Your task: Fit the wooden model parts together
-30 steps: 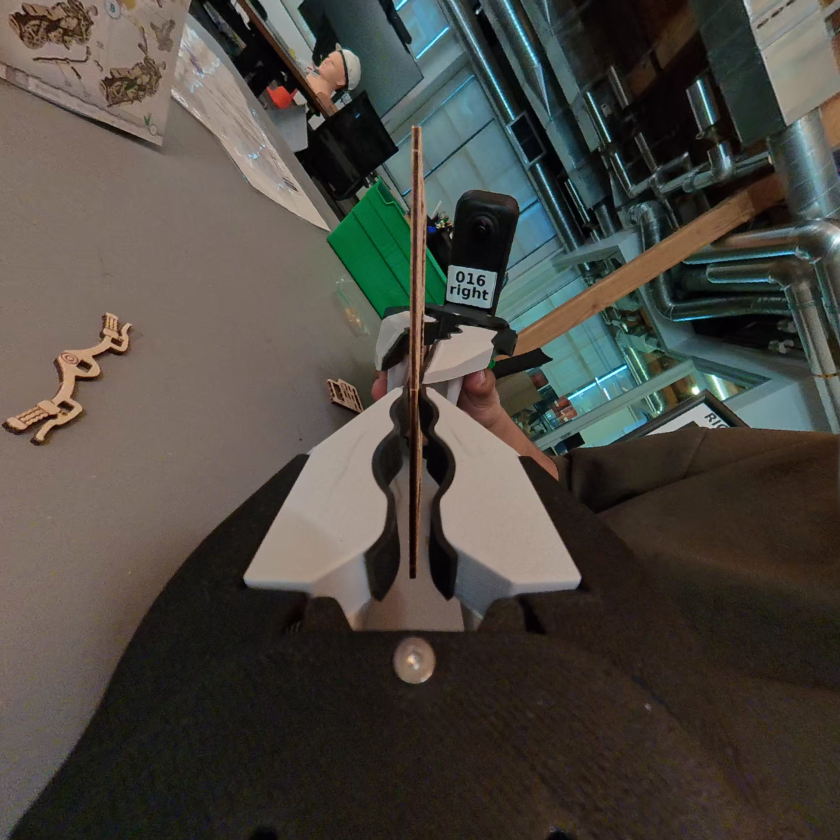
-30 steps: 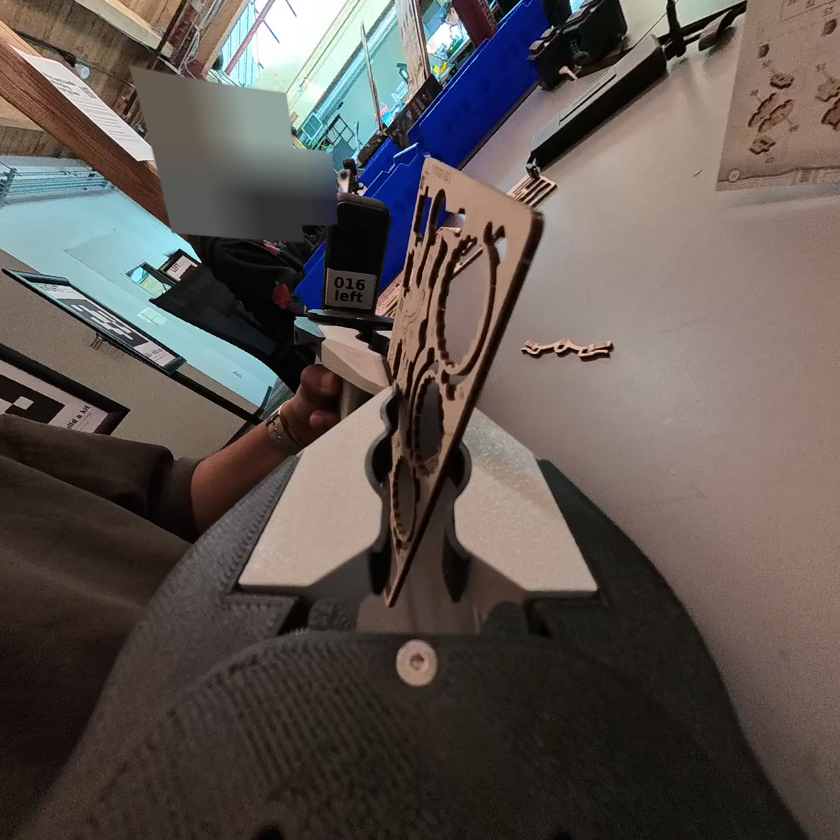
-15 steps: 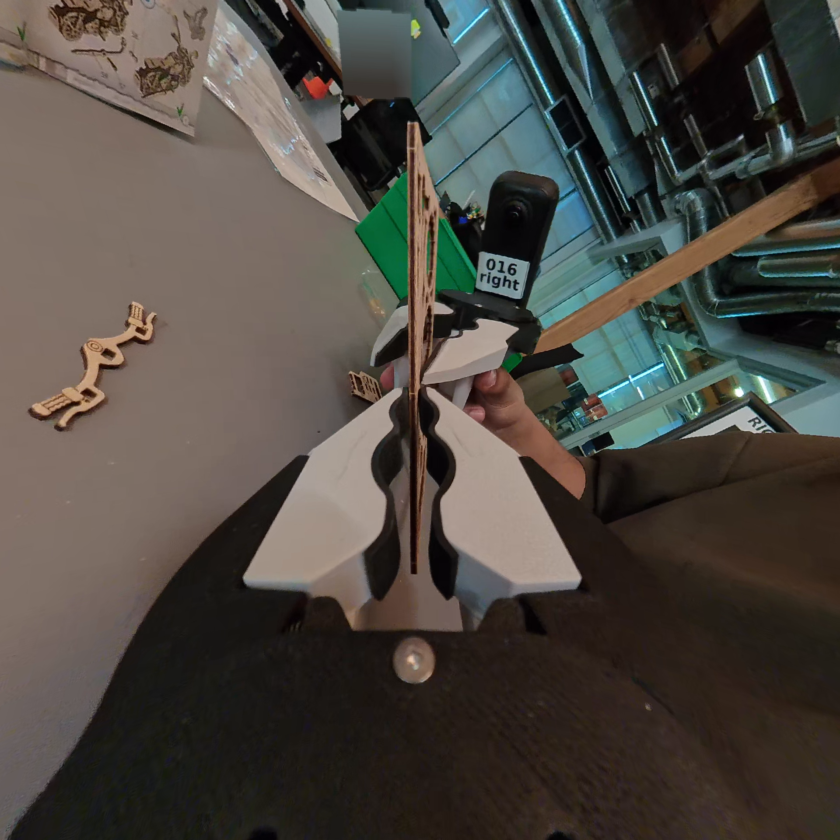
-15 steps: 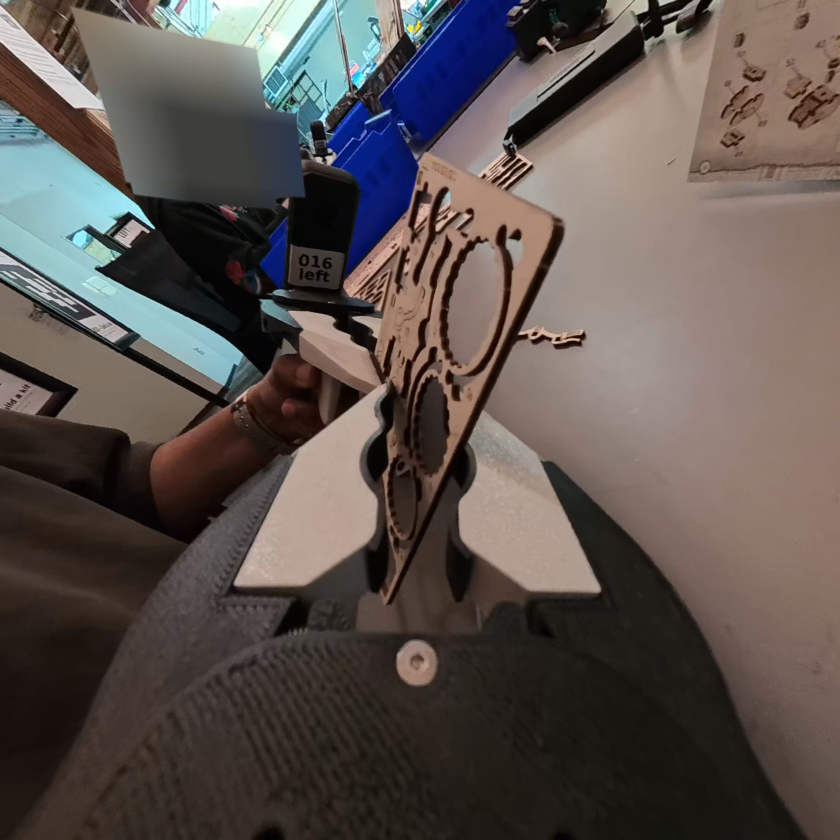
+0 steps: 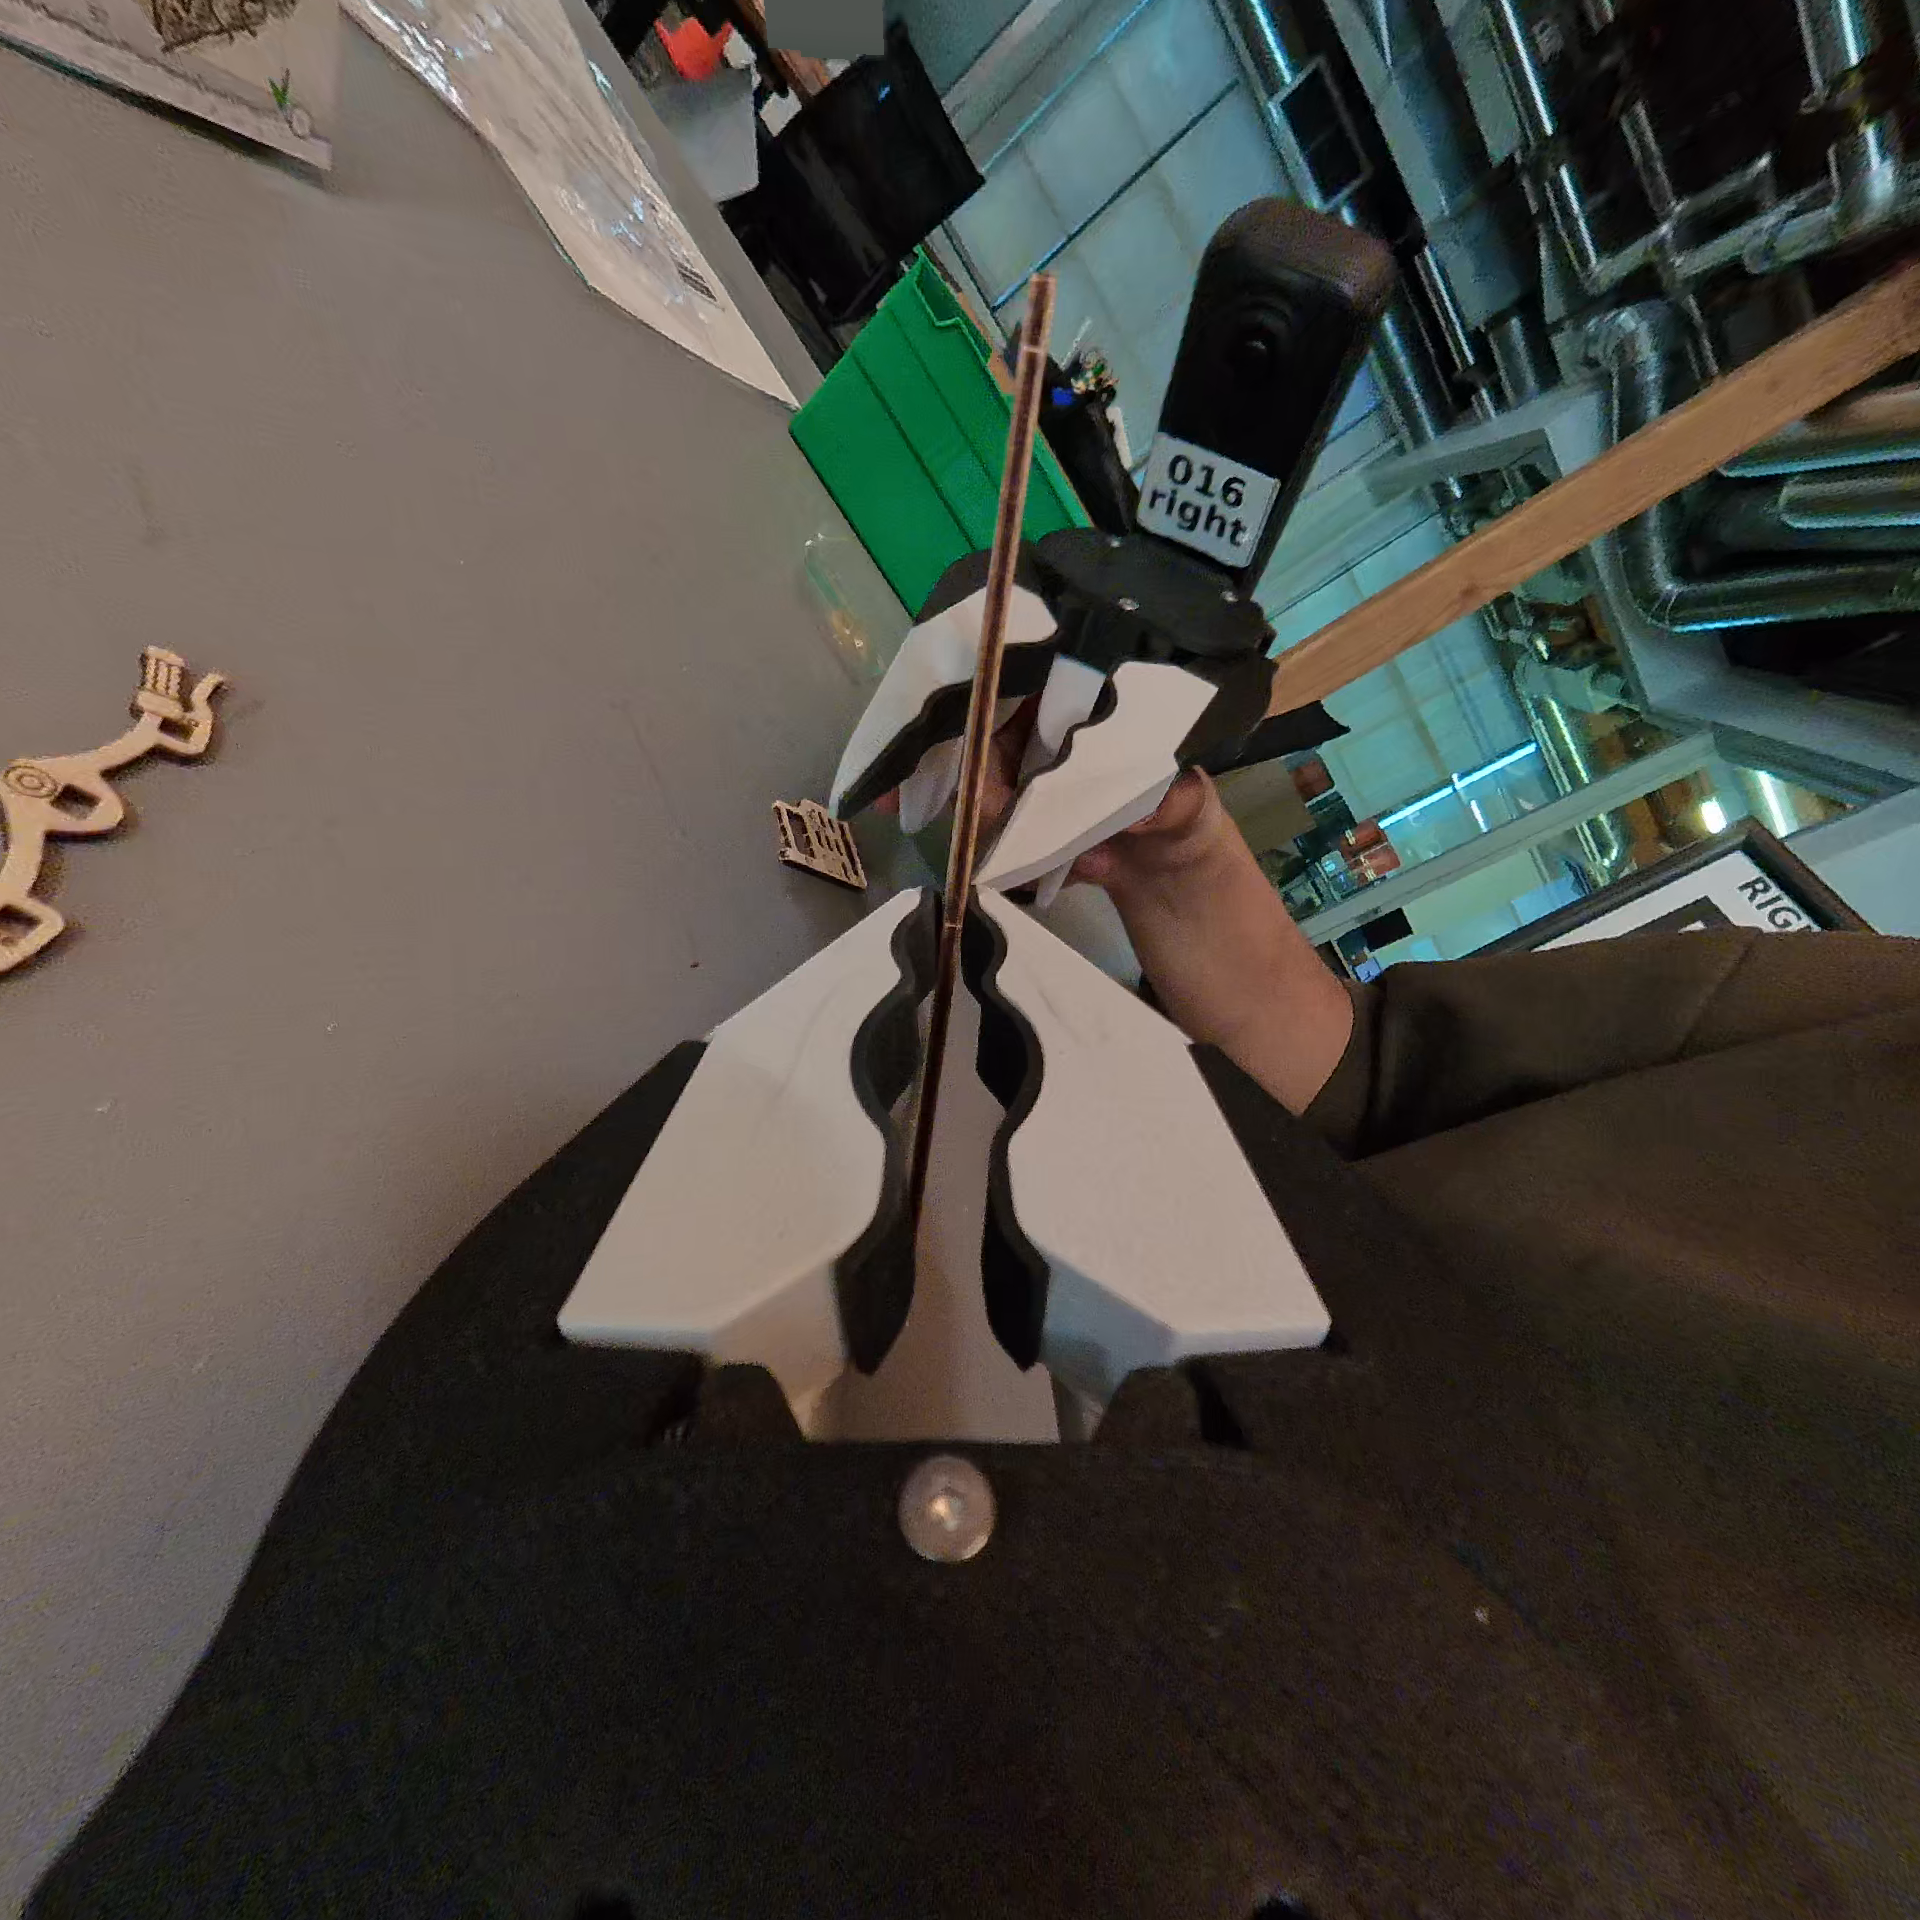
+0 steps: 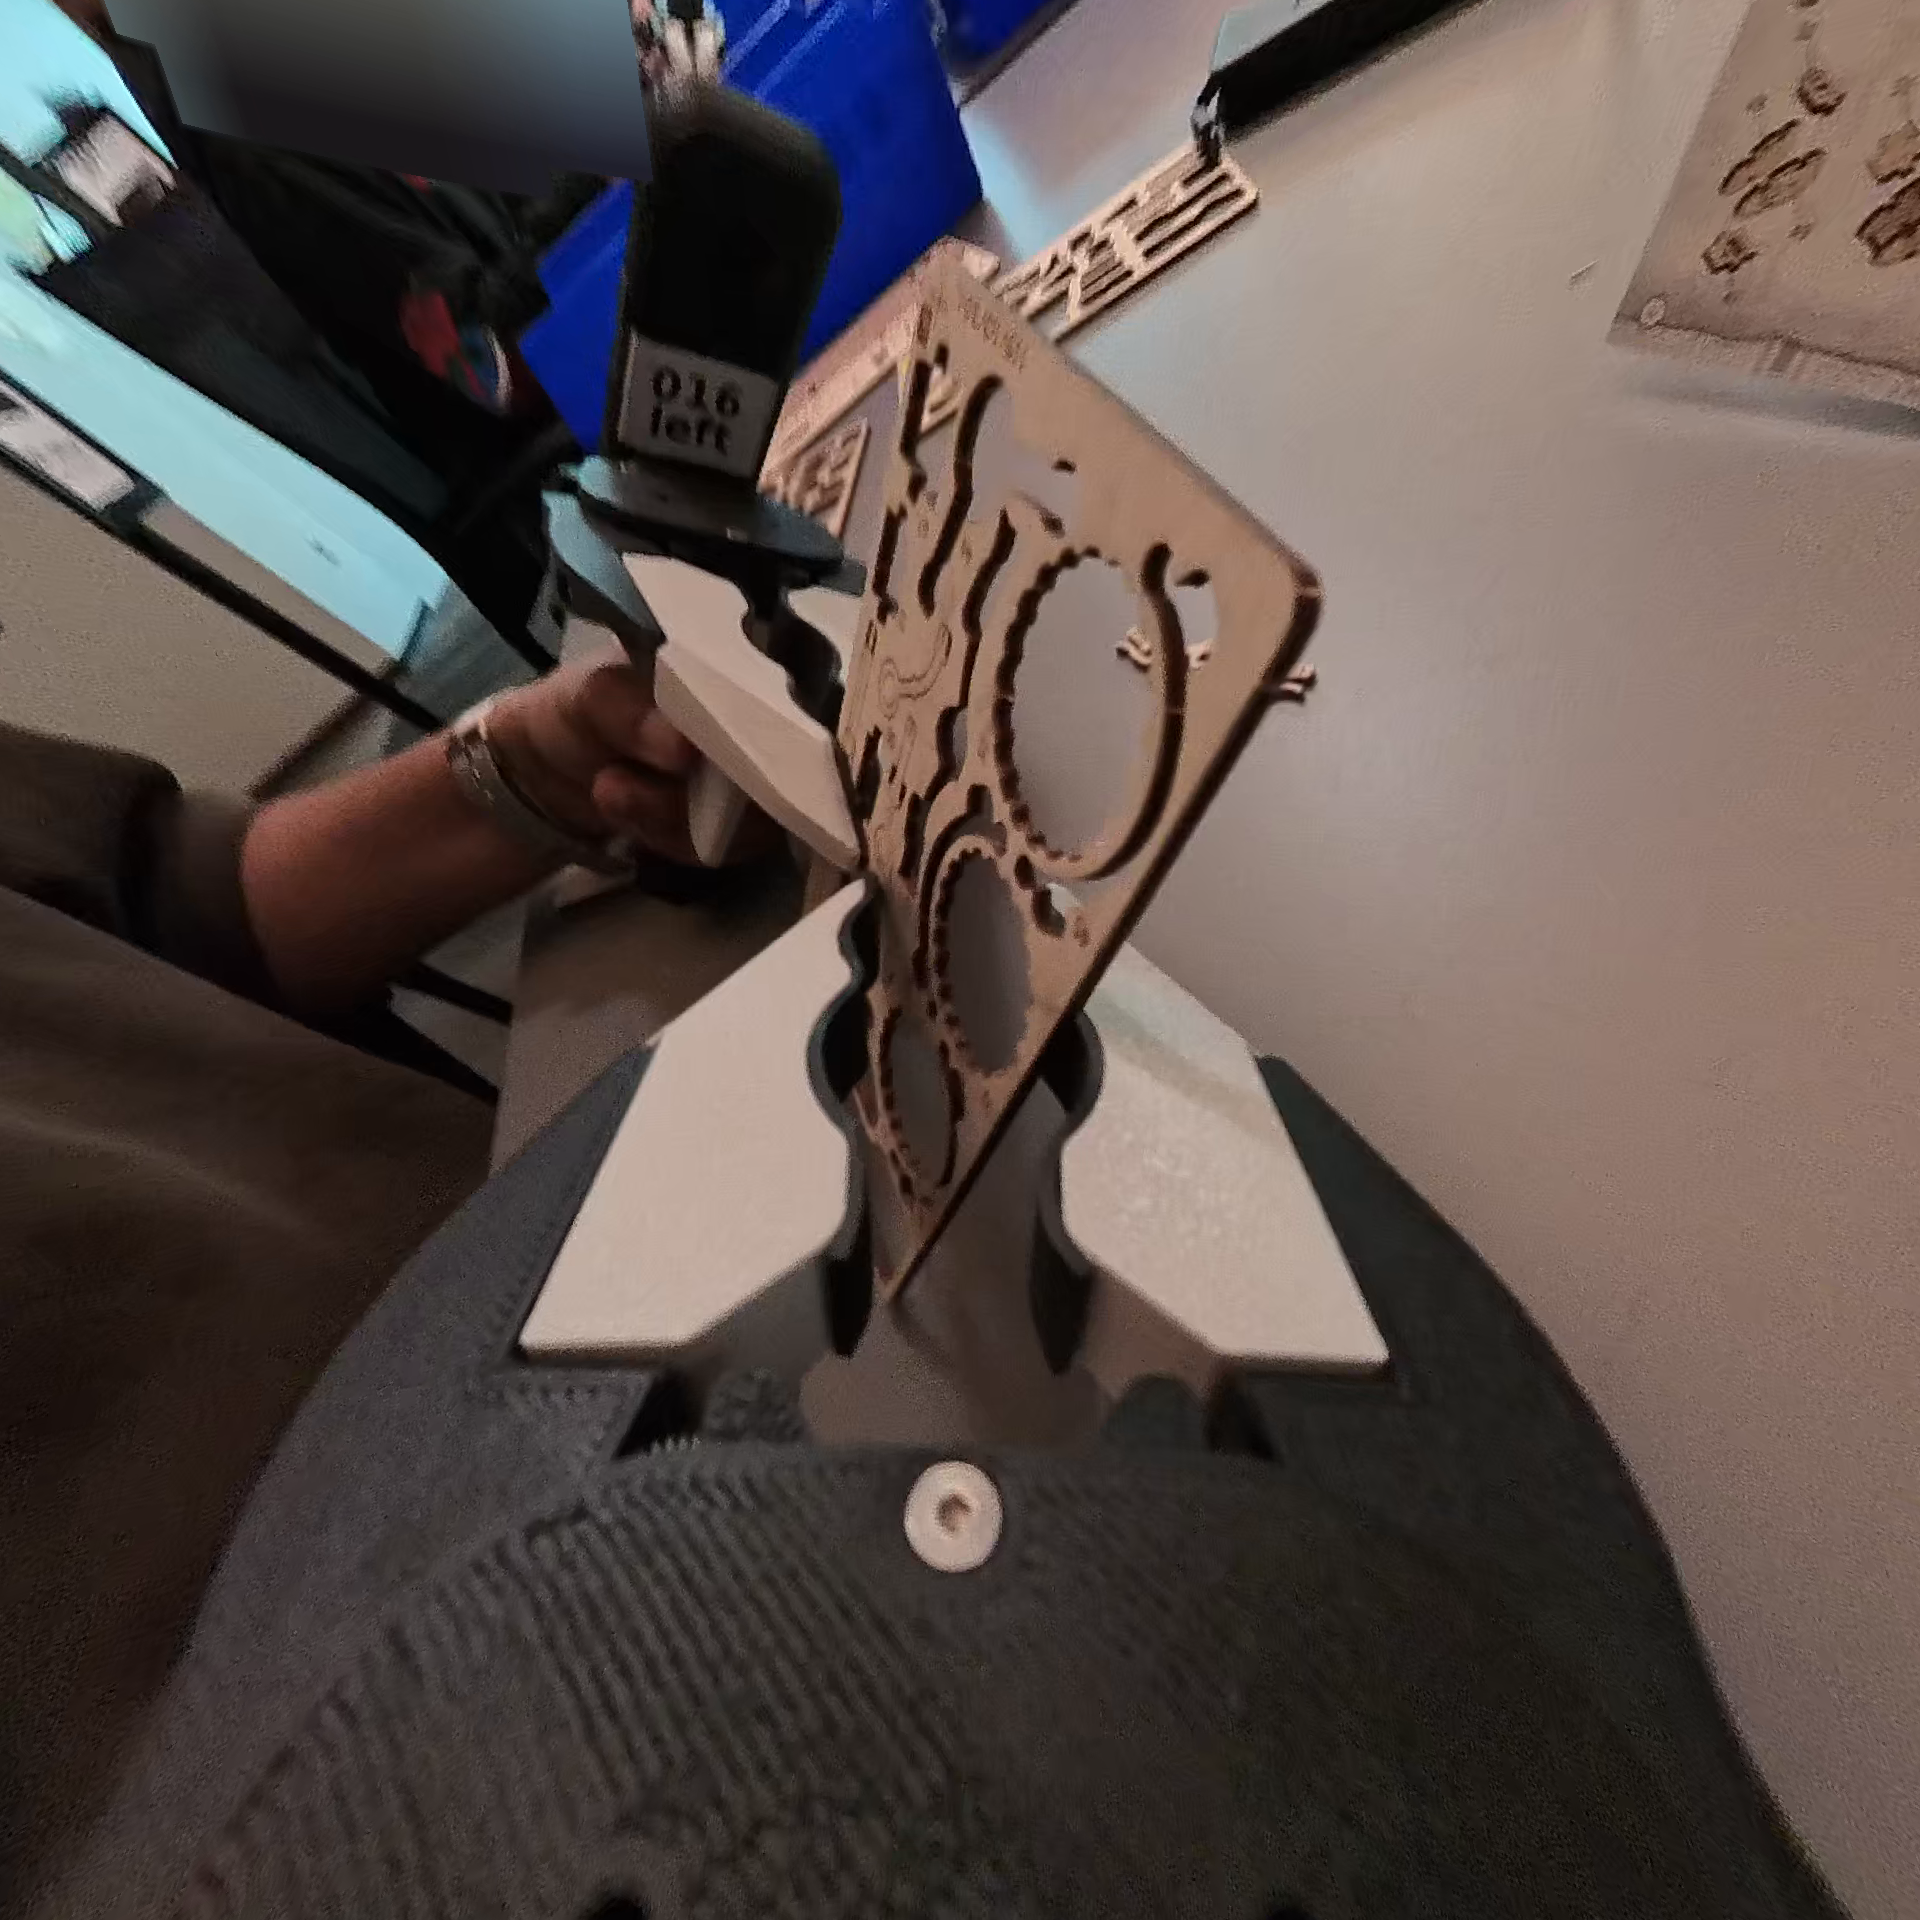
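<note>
1. A thin wooden sheet is being held edge-on at the centre of the left wrist view, rising from the lower middle toward the upper middle of the frame.
2. The sheet is being gripped by the left tongs, whose white fingers with wavy black pads are clenched on its lower edge.
3. The right tongs are being seen farther up the same view, just above centre; their fingers are spread either side of the sheet with gaps showing, so they appear released.
4. In the right wrist view the sheet is being shown face-on and tilted, filling the centre of the frame, with round toothed cut-outs and narrow slots where parts are missing.
5. The lower corner of the sheet is being framed between the fingers of the right tongs, with a gap visible on its right side.
6. The left tongs are being seen at centre left of that view, touching the sheet's left edge.
7. A loose wooden part is being left lying on the grey desk at the left edge of the left wrist view, and a small slotted piece is lying near the centre.
8. A green bin is being seen at the upper middle.
</note>
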Action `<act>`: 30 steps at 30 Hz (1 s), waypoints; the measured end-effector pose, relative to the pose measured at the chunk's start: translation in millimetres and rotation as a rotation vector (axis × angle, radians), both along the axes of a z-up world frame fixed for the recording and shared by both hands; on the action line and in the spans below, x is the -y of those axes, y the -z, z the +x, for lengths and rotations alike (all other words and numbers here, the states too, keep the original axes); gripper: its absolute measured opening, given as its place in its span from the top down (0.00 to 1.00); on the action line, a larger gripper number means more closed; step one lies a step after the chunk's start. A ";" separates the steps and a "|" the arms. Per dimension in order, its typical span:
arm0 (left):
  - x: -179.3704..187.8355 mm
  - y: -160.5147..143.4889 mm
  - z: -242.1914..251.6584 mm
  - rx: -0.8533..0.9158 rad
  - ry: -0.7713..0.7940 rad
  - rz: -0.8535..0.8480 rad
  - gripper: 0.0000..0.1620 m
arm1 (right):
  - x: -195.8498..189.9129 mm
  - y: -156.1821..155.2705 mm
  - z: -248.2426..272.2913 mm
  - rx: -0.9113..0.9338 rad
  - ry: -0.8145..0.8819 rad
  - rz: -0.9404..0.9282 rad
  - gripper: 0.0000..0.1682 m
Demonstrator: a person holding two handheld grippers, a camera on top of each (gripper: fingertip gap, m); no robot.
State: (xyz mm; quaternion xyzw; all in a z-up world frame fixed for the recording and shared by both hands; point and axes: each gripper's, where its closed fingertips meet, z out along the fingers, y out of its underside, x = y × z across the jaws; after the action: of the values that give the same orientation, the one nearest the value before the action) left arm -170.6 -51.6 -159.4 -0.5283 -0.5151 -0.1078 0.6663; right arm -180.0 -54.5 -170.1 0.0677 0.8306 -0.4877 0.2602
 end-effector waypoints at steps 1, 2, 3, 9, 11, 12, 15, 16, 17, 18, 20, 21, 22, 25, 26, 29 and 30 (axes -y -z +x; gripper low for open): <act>-1.2 0.7 0.5 -0.001 0.006 -0.008 1.00 | -2.3 1.7 0.2 -0.030 -0.013 0.017 0.83; -2.0 1.5 0.5 -0.003 0.007 -0.018 1.00 | -3.4 2.8 -0.2 -0.047 -0.014 0.026 0.82; -2.0 1.6 0.4 -0.005 0.005 -0.022 1.00 | -3.0 2.8 -0.8 -0.049 -0.008 0.024 0.82; 0.3 1.0 -0.8 -0.007 -0.012 -0.017 1.00 | 3.5 -1.3 -5.4 0.041 0.057 -0.031 0.82; 1.6 1.9 -2.0 -0.006 -0.025 -0.023 1.00 | 5.1 -0.1 -6.8 0.057 0.080 -0.032 0.81; 1.9 2.4 -2.5 -0.005 -0.031 -0.028 1.00 | 5.6 0.4 -7.6 0.050 0.088 -0.031 0.81; 3.1 1.2 -3.1 -0.020 -0.046 -0.036 1.00 | 7.0 -1.4 -8.9 0.041 0.104 -0.040 0.81; 3.6 1.4 -3.5 -0.019 -0.051 -0.037 1.00 | 7.5 -1.2 -9.3 0.049 0.110 -0.043 0.81; 4.0 1.7 -3.9 -0.019 -0.056 -0.040 1.00 | 8.0 -0.7 -9.8 0.065 0.117 -0.044 0.81; 4.5 2.1 -4.4 -0.019 -0.062 -0.045 1.00 | 8.3 0.0 -10.2 0.087 0.122 -0.042 0.81; 4.7 3.8 -5.2 -0.017 -0.072 -0.062 1.00 | 8.9 1.8 -10.9 0.115 0.132 -0.033 0.81; 5.0 4.4 -5.7 -0.016 -0.078 -0.069 1.00 | 9.1 2.6 -11.4 0.117 0.138 -0.028 0.81; 5.3 5.4 -6.2 -0.012 -0.082 -0.073 1.00 | 9.2 3.3 -11.9 0.111 0.145 -0.021 0.81; 6.2 7.6 -7.6 0.003 -0.091 -0.078 1.00 | 9.6 5.4 -13.4 0.087 0.168 0.000 0.81; 6.3 7.9 -7.8 0.005 -0.093 -0.080 1.00 | 9.6 6.0 -13.6 0.089 0.172 0.006 0.81; 6.7 11.7 -9.5 0.022 -0.103 -0.099 1.00 | 9.3 10.5 -14.9 0.101 0.184 0.032 0.80; 6.6 13.1 -9.9 0.029 -0.105 -0.105 1.00 | 9.2 11.9 -15.0 0.112 0.183 0.036 0.80</act>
State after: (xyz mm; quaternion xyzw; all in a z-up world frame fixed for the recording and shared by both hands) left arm -180.4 -58.2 -172.6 -0.5330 -0.5567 -0.0532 0.6349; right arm -195.0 -63.7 -182.0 0.1752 0.8136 -0.4901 0.2591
